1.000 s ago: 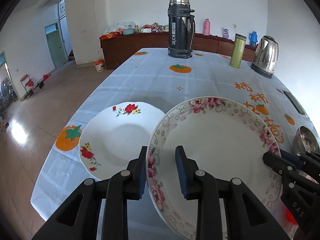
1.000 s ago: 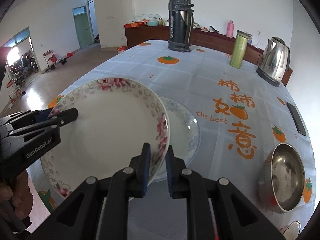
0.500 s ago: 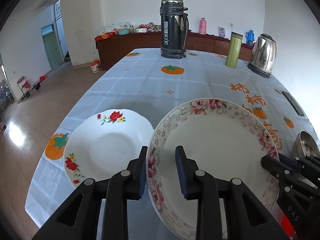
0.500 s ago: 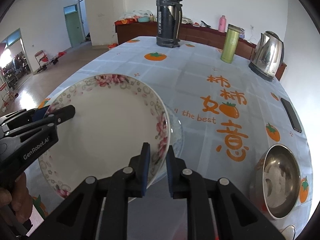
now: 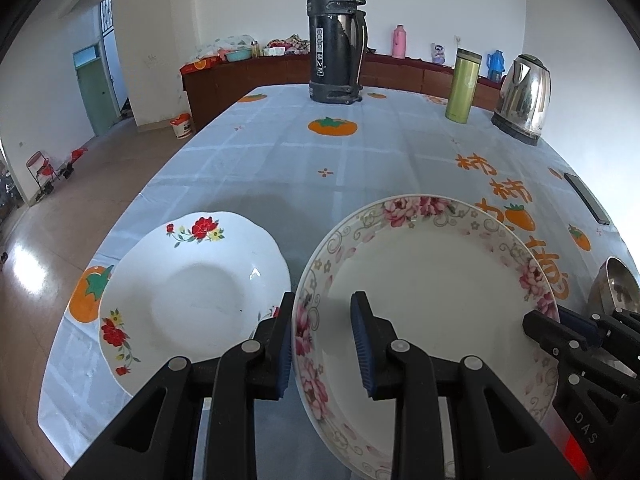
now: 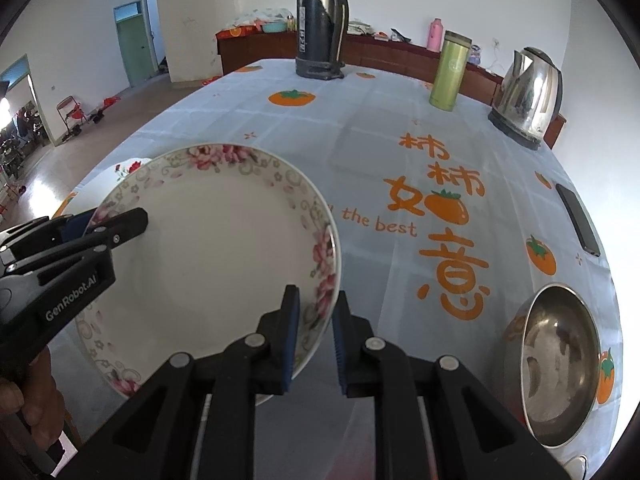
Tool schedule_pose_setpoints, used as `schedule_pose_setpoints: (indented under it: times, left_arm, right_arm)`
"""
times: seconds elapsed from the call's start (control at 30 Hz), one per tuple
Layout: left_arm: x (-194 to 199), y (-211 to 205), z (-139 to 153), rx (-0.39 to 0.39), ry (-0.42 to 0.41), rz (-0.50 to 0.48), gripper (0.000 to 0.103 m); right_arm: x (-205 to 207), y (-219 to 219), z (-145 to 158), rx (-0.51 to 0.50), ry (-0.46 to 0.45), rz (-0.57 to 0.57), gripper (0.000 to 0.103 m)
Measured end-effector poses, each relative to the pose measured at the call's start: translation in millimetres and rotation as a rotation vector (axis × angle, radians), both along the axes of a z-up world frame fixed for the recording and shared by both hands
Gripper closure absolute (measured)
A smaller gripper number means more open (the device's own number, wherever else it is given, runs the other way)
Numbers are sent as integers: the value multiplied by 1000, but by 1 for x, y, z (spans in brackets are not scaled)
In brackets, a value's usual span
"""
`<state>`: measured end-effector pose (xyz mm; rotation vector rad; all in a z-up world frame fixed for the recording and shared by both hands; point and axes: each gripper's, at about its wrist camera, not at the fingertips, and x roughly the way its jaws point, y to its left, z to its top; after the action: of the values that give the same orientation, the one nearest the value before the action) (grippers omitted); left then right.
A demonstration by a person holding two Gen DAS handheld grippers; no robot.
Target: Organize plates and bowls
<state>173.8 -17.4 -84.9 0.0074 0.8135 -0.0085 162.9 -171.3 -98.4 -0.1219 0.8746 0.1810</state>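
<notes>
A white plate with a pink floral rim (image 5: 432, 280) hangs tilted above the table, held from both sides. My left gripper (image 5: 323, 304) is shut on its left rim. On the opposite rim my right gripper (image 6: 316, 296) is shut too, and it shows at the right edge of the left wrist view (image 5: 560, 324). A deep white plate with red flowers (image 5: 192, 292) lies on the tablecloth just left of the held plate; only a sliver of it (image 6: 126, 168) peeks out in the right wrist view. A steel bowl (image 6: 560, 364) sits at the right.
A tall black thermos (image 5: 336, 40), a green flask (image 5: 462, 86) and a steel kettle (image 5: 524, 96) stand at the far end. A dark phone (image 6: 578, 220) lies near the right edge. The table's left edge (image 5: 60, 360) runs close to the red-flower plate.
Both grippers carried the floral plate leftward and slightly down. The glass plate seen under it earlier is no longer visible, and the red-flower plate now sits closer beside it.
</notes>
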Motion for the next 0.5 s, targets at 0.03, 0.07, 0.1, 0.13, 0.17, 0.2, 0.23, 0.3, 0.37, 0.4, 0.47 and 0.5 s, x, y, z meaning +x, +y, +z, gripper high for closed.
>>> schedule_pose_setpoints:
  times: [0.03,0.07,0.1,0.13,0.17,0.2,0.23,0.3,0.37,0.4,0.47,0.5]
  left_arm:
    - [0,-1,-1,1,1,-2,74]
    - [1,-1,-2,2,4,-3,74]
    - [2,-1,-2,1,6,-5,74]
    - [2,-1,-4,2,9,-6,74]
    - [3,-1,-5,4,11,-6,74]
    - [3,-1,-5,2,13,-6,74]
    - [4,-1,-6,-1,16,-6,74]
    - [5,0,-6,-1,17,-7,74]
    - [5,0,-6,-1,19,-9,74]
    - [6,0,-7,-2,20,-9,74]
    - [7,1,-9,-3,25,-9,74]
    - [8,1,-10,-4,27,-9,74]
  right_arm:
    - [0,0,-1,-2,2,-1,87]
    - [1,0,-1,-5,5,-2,87]
    - [2,-1,-2,-7,8,-3,87]
    - [3,-1,-3,-9,13,-4,87]
    - [4,-1,-3,-14,18,-4,87]
    - [5,-1,-4,-16,20,-3,87]
    - [6,-1,-4,-18,25,-3,87]
    - [7,-1,-4,-24,27,-2,87]
    - [8,-1,-4,-28,31,-2,87]
    - [8,-1,-4,-29,32,-2,87]
    - [8,-1,-4,-30,32,-1,87]
    - [9,-1,-4,-31,33,0,87]
